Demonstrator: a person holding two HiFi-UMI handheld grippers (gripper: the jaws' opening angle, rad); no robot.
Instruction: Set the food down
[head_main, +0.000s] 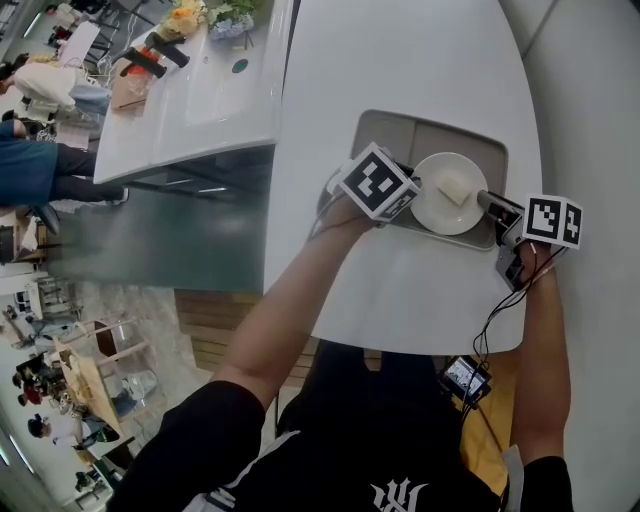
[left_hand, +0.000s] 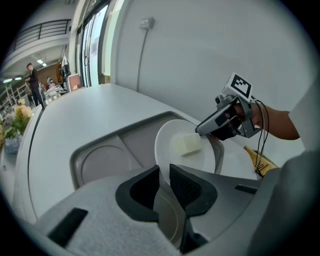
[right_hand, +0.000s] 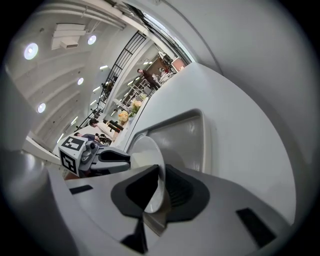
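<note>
1. Closest under the head camera are the person's forearms (head_main: 290, 300), which reach to a grey tray (head_main: 400, 135) on the white table (head_main: 400, 60). The left gripper (head_main: 408, 200) and the right gripper (head_main: 487, 200) face each other across a white plate (head_main: 440, 215). Each one takes an opposite edge. The food (head_main: 455, 187), a pale block, sits near the plate's middle, between the two tools and about as near to one as to the other.

2. From the left gripper view, its jaws stand narrow and pinch the near rim of the plate (left_hand: 167, 137). The food (left_hand: 186, 145) lies straight ahead of this tool, just short of the tips of the right gripper (left_hand: 202, 131). A round recess (left_hand: 105, 160) of the tray lies to the left of the jaws.

3. From the right gripper view, its jaws are also narrow and clamped on the plate's rim (right_hand: 145, 150), which is seen edge-on. The left gripper (right_hand: 120, 161) is opposite, at the far rim. The food is hidden behind the plate's edge.

4. I judge that the tray's right part lies directly under the plate, so the coming move is straight down with both tools level. Whether the plate already touches the tray, I cannot tell.
</note>
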